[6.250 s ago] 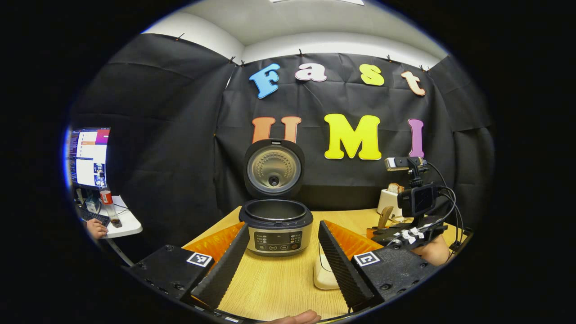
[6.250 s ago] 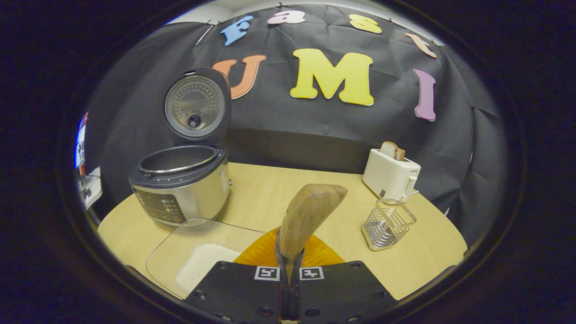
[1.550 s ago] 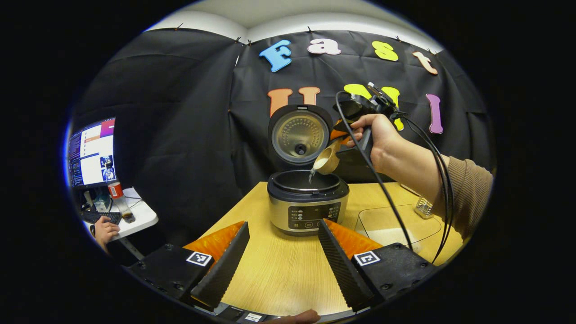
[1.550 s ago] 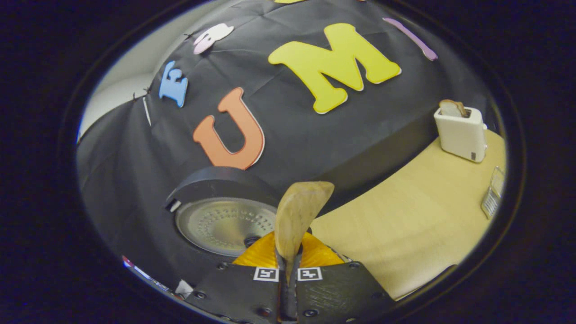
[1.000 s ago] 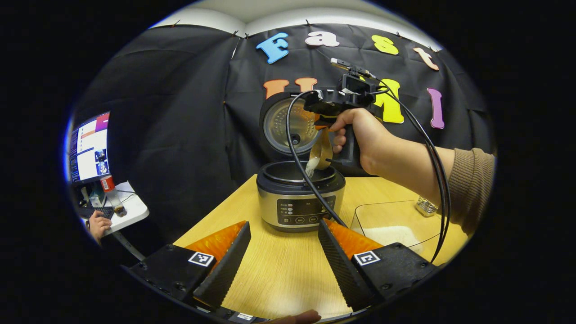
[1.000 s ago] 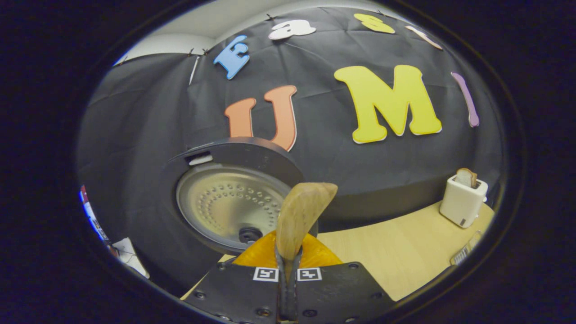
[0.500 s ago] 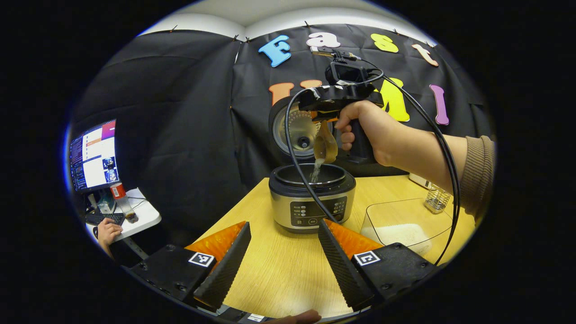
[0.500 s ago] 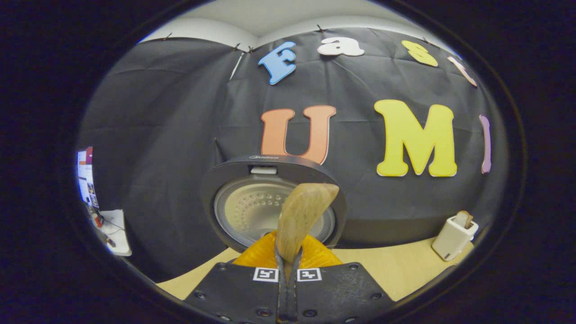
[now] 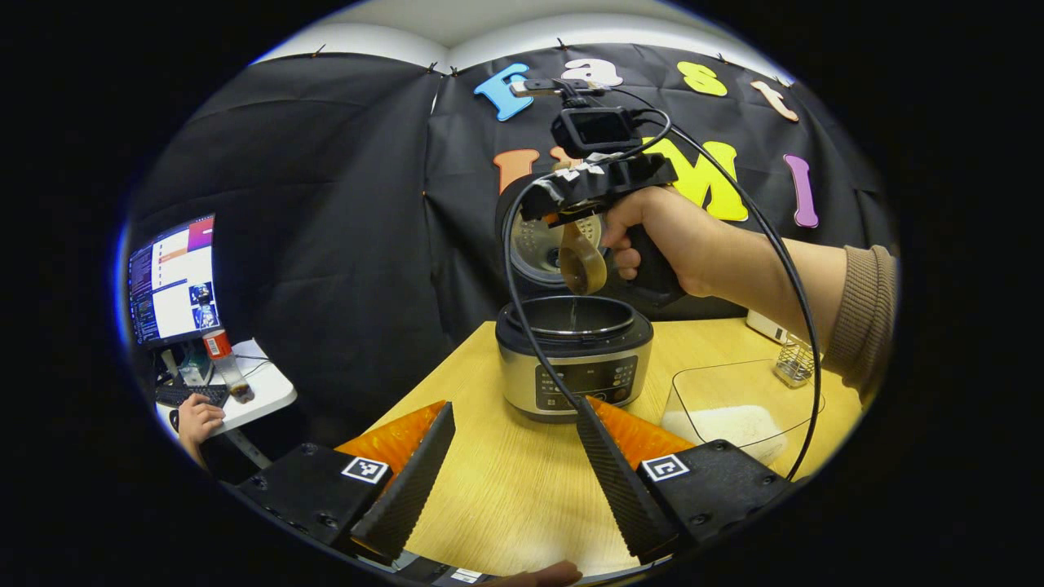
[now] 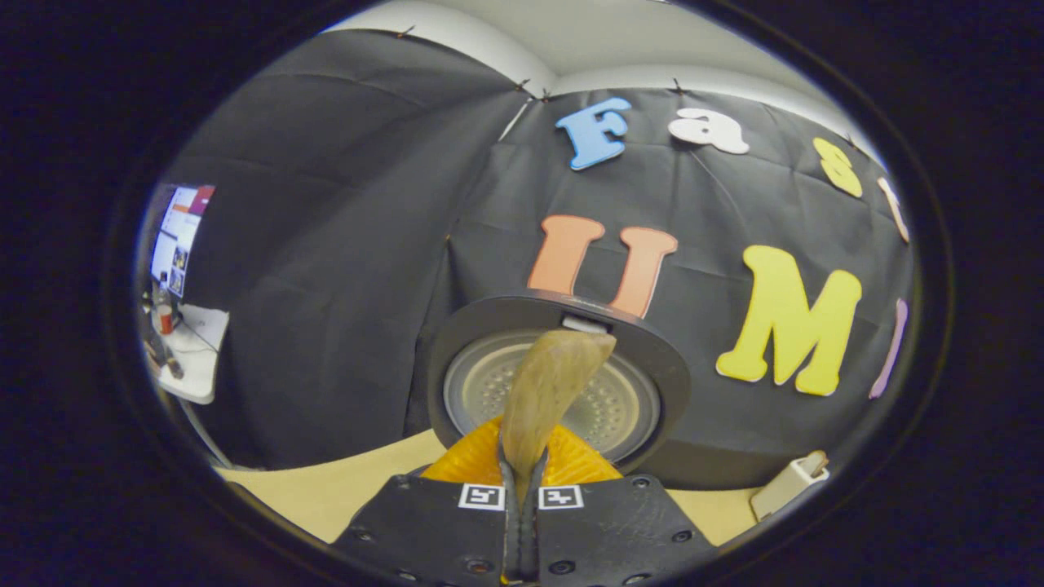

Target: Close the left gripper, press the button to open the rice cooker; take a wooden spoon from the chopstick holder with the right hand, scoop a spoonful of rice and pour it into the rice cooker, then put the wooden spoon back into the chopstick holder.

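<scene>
The rice cooker (image 9: 575, 359) stands on the wooden table (image 9: 489, 489) with its lid (image 9: 530, 240) up. In the left gripper view a hand holds my right gripper (image 9: 572, 217) above the pot, shut on the wooden spoon (image 9: 582, 262). The spoon's bowl is tipped down and a thin trickle of rice falls into the pot. My left gripper (image 9: 510, 481) hangs open, low in front of the cooker, with nothing between its fingers. In the right gripper view the right gripper (image 10: 522, 477) grips the spoon (image 10: 550, 391) by its handle, in front of the raised lid (image 10: 644, 359).
A clear tray of rice (image 9: 734, 412) lies right of the cooker. The wire chopstick holder (image 9: 791, 363) stands behind it, with a white toaster (image 10: 787, 485) at the back right. Off the table's left, a person's hand (image 9: 196, 420) rests at a side desk with a monitor (image 9: 171, 281).
The right gripper has turned further left over the pot and risen a little. The falling rice has thinned to a trickle. The left gripper has stayed open and nearly still.
</scene>
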Action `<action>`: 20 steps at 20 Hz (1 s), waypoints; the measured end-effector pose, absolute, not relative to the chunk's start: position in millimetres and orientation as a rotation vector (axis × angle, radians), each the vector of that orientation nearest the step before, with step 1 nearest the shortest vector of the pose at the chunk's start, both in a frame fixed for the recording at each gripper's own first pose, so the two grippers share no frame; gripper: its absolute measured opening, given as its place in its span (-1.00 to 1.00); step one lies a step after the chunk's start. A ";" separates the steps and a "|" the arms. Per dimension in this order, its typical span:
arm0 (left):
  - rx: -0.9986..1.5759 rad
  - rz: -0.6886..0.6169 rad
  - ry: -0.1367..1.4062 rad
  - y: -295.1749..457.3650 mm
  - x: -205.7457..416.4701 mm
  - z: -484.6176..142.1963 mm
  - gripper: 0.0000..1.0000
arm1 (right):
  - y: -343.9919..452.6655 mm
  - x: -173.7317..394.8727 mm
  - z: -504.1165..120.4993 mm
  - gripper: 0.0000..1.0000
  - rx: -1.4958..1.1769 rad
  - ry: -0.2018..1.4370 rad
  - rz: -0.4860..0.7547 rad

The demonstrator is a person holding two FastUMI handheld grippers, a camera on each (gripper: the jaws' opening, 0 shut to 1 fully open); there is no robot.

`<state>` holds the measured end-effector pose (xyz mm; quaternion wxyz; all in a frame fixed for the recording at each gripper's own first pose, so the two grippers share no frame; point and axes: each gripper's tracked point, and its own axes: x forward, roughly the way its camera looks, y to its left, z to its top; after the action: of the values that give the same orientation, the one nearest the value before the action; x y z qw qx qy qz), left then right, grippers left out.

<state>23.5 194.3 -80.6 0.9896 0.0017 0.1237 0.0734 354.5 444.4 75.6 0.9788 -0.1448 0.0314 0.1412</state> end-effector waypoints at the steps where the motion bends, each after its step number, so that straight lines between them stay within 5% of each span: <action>1: 0.002 0.154 0.246 197.4 23.7 -79.9 0.94 | 447.8 352.5 77.7 -0.99 -0.338 0.045 0.286; 8: -0.019 0.161 0.247 194.6 23.1 -77.1 0.95 | 431.8 331.0 102.5 -0.99 -0.360 -0.004 0.285; 20: -0.028 0.052 0.161 134.4 17.0 -42.4 0.97 | 253.7 301.8 129.0 -0.99 -0.286 0.012 0.088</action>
<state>17.0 134.4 -42.4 0.9963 -0.0138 0.0805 0.0257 301.8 253.7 129.0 0.9888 -0.1423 0.0060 0.0436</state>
